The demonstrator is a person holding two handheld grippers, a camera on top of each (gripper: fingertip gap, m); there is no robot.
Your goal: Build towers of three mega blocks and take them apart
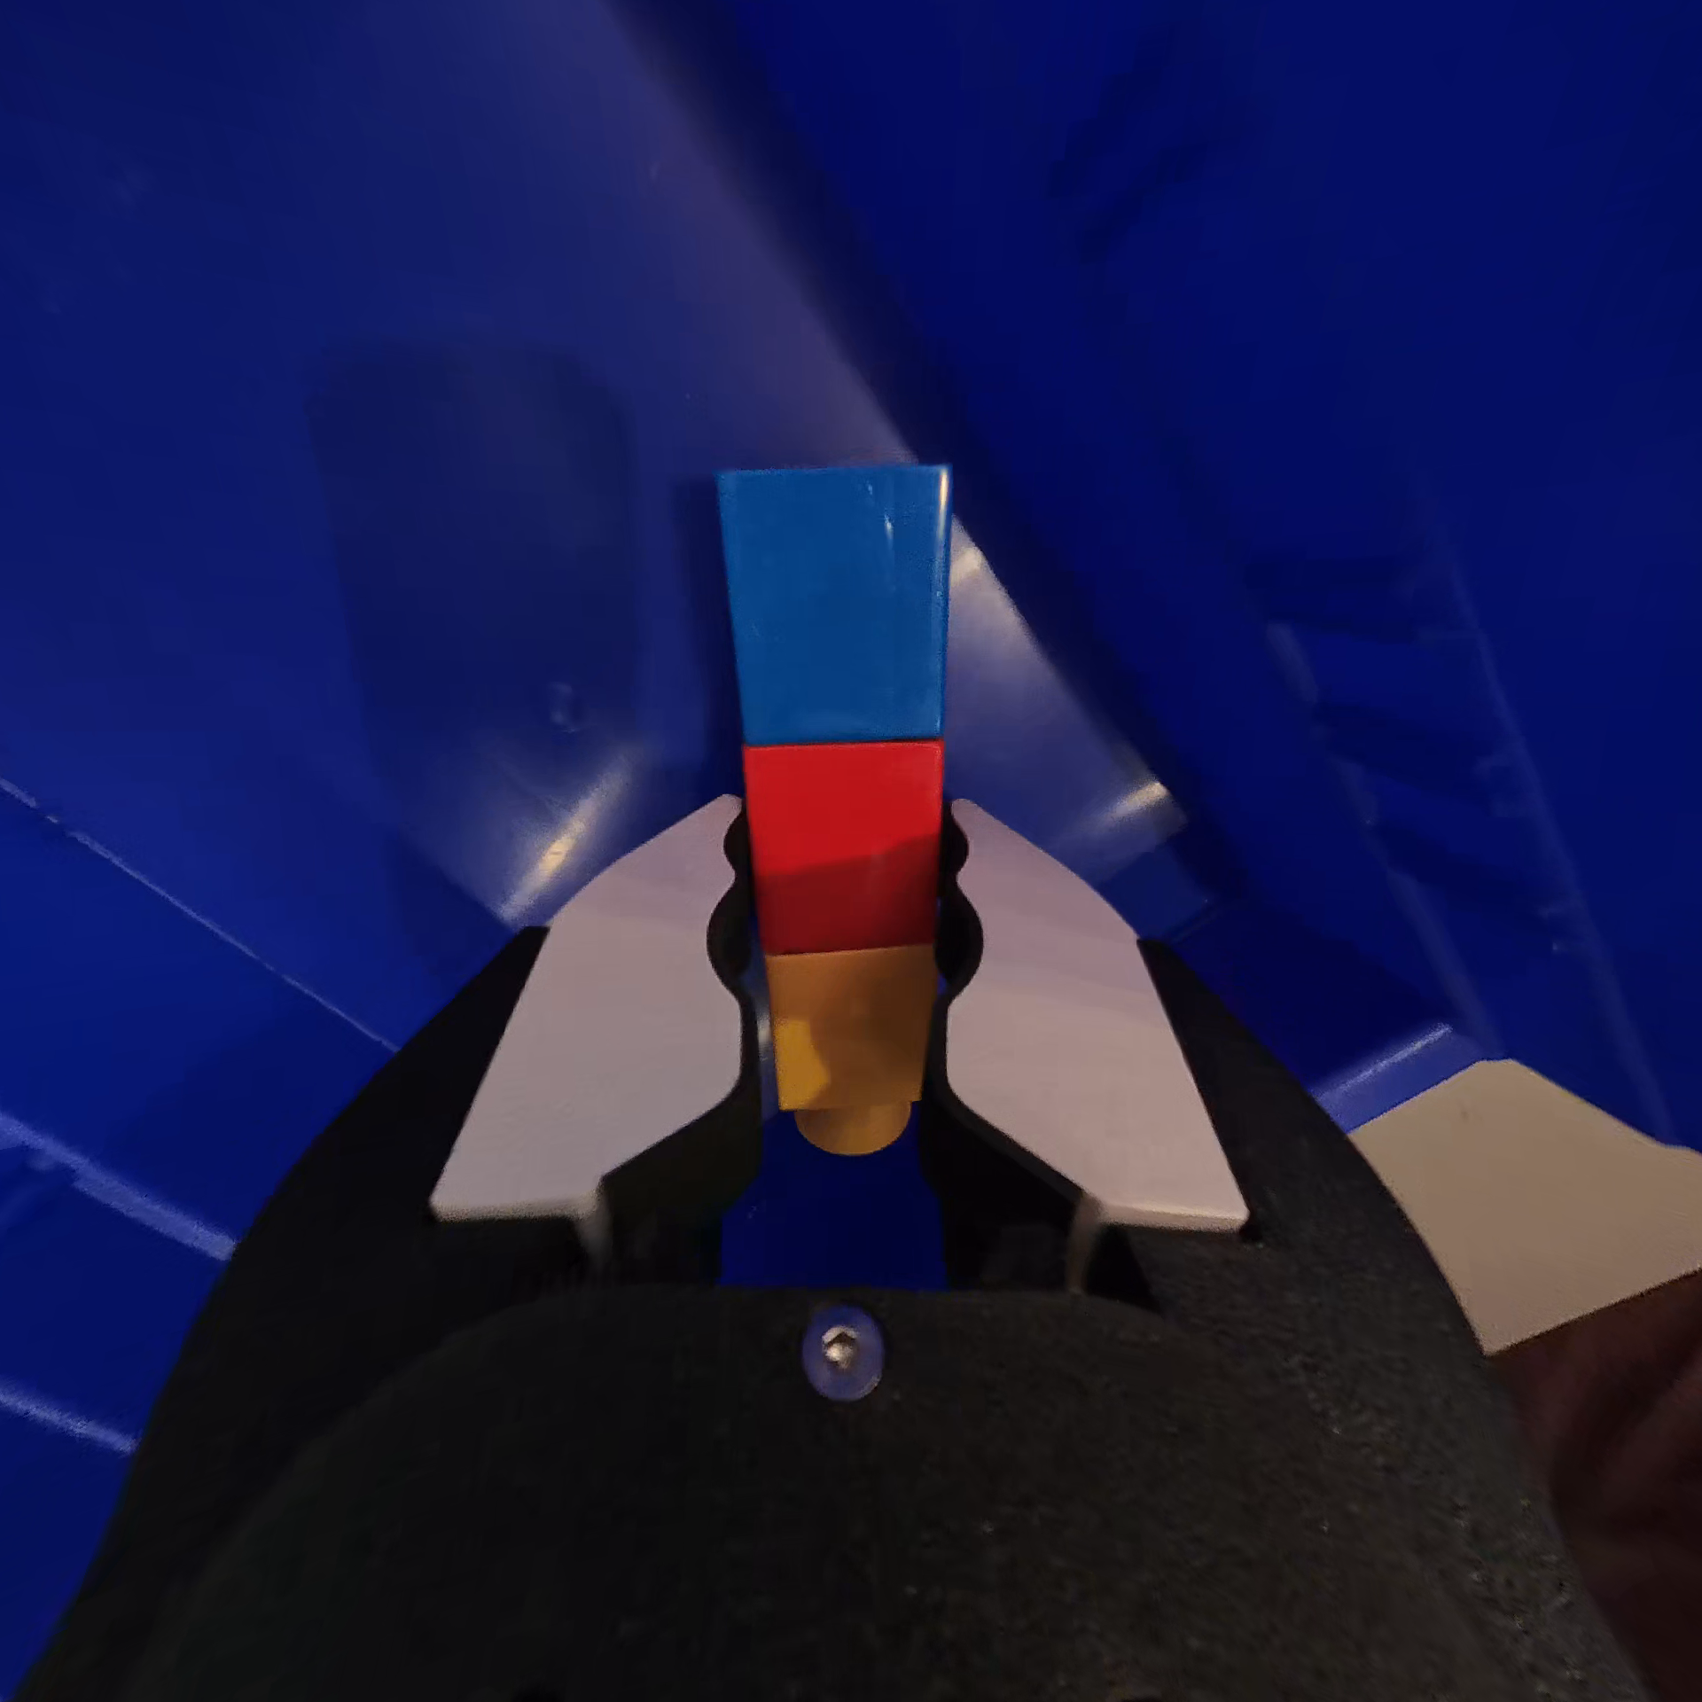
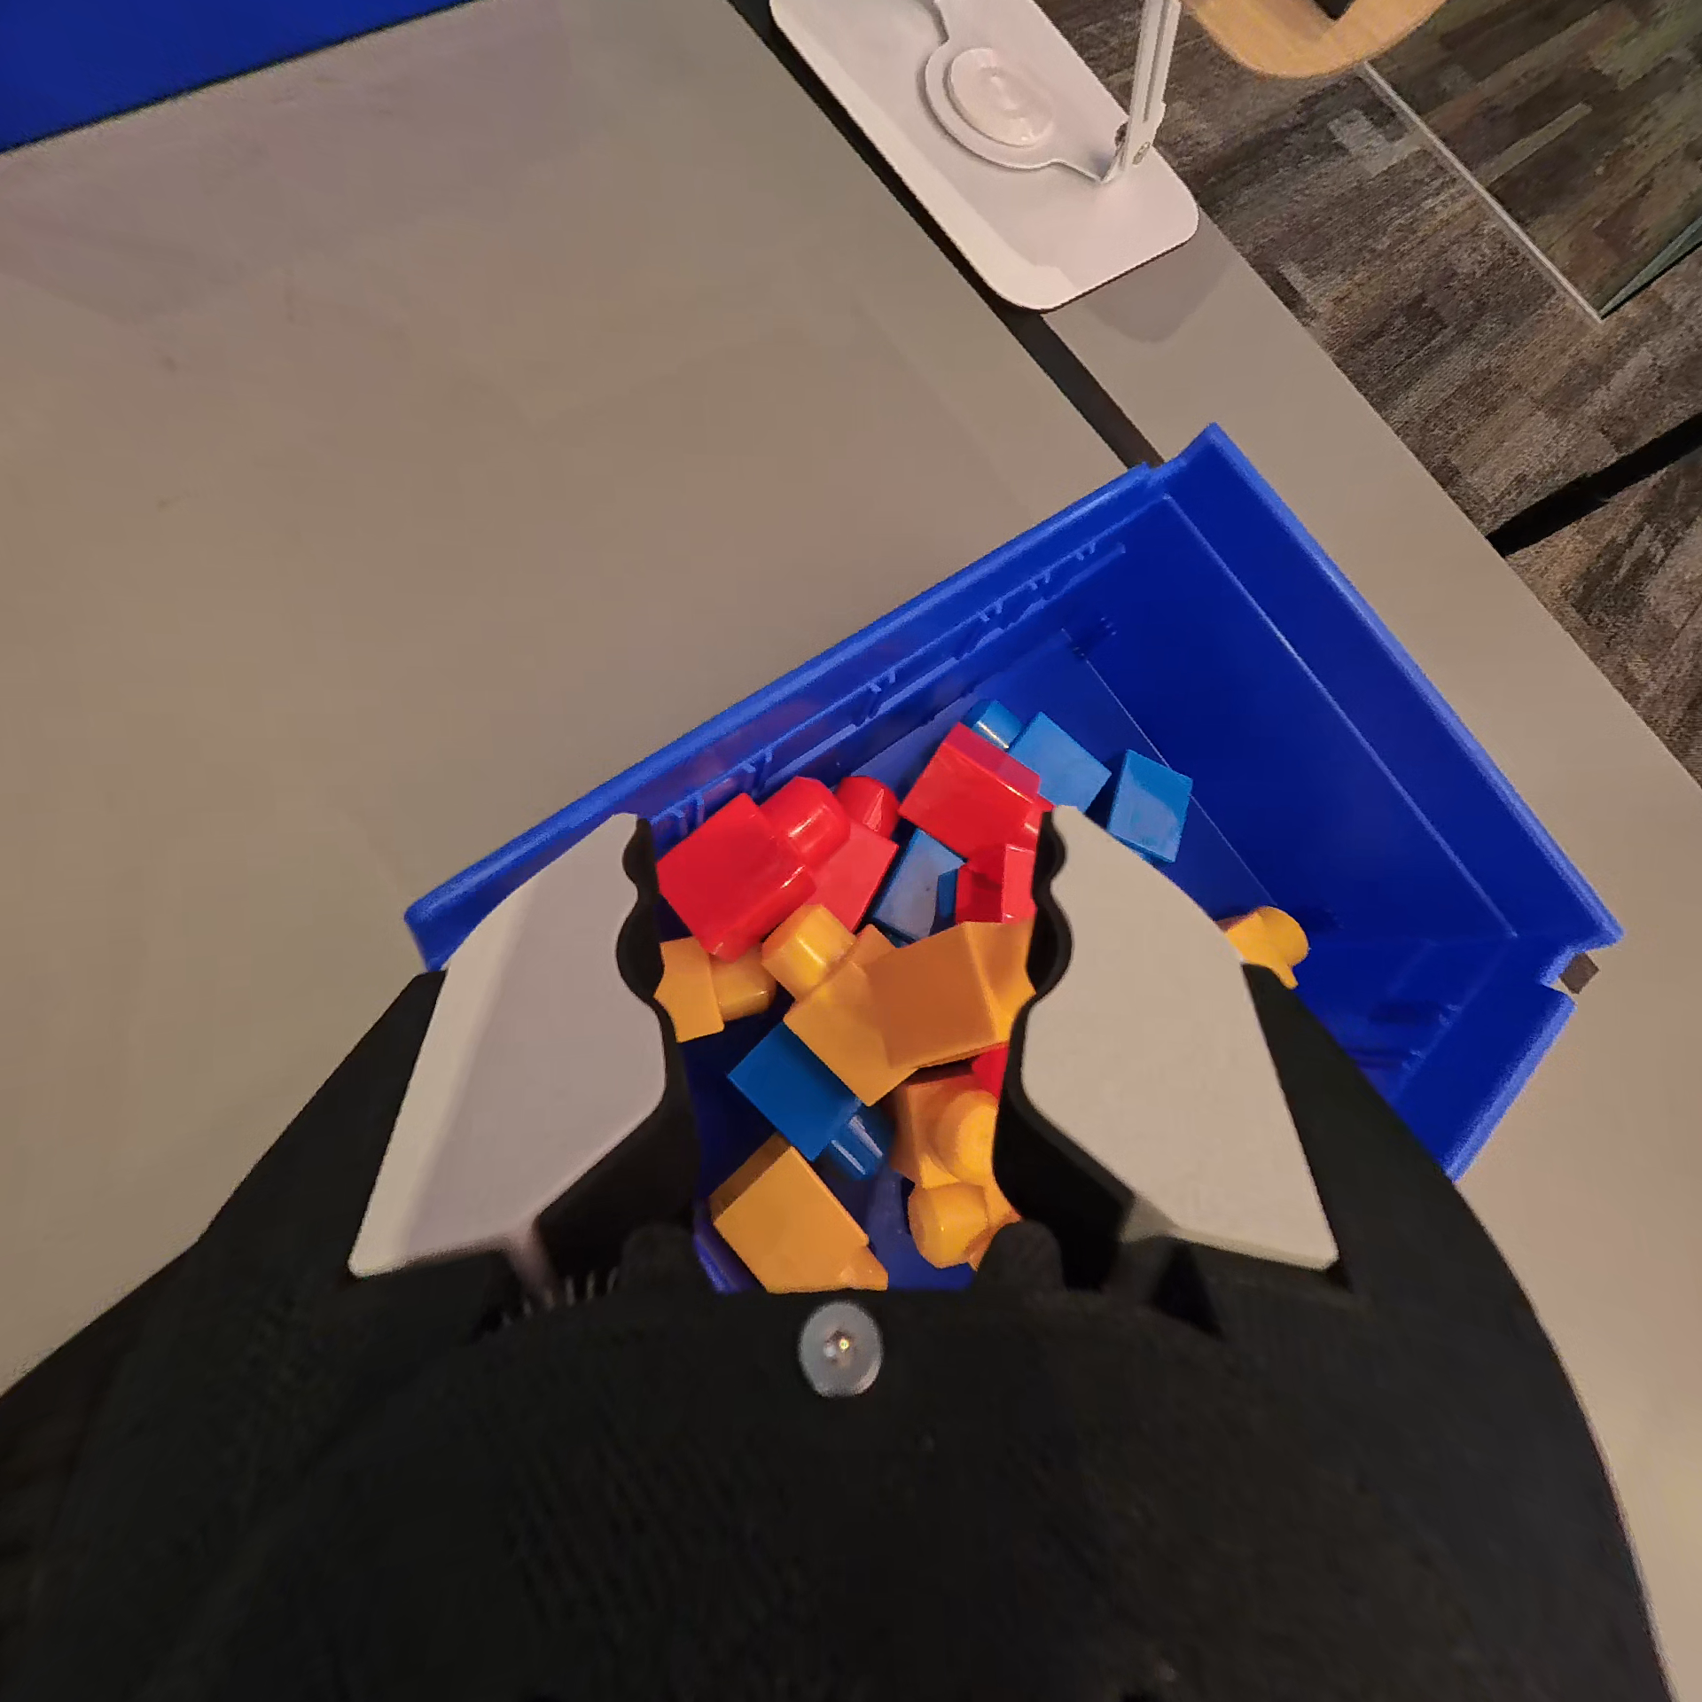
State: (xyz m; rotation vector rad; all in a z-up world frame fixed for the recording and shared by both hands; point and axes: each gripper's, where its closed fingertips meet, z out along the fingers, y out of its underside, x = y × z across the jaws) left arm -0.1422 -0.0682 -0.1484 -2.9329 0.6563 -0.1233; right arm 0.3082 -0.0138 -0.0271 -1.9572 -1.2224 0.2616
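In the left wrist view my left gripper (image 1: 845, 815) is shut on a tower of three mega blocks. The tower points away from the camera: a yellow block (image 1: 843, 1022) nearest, a red block (image 1: 843, 829) in the middle, a blue block (image 1: 833, 599) at the far end. The pads press on the sides of the red and yellow blocks. The tower is inside a blue bin (image 1: 368, 368). In the right wrist view my right gripper (image 2: 843, 829) is open and empty, above a pile of loose red, yellow and blue blocks (image 2: 884, 995) in a second blue bin (image 2: 1381, 737).
The bin with the loose blocks stands on a grey table (image 2: 460, 460) near its right edge. A white lamp base (image 2: 995, 138) sits at the far edge. Another blue surface (image 2: 138, 55) shows at the top left. Carpeted floor (image 2: 1520, 230) lies beyond. One gripper's finger ends stand about 50 centimetres off the other's.
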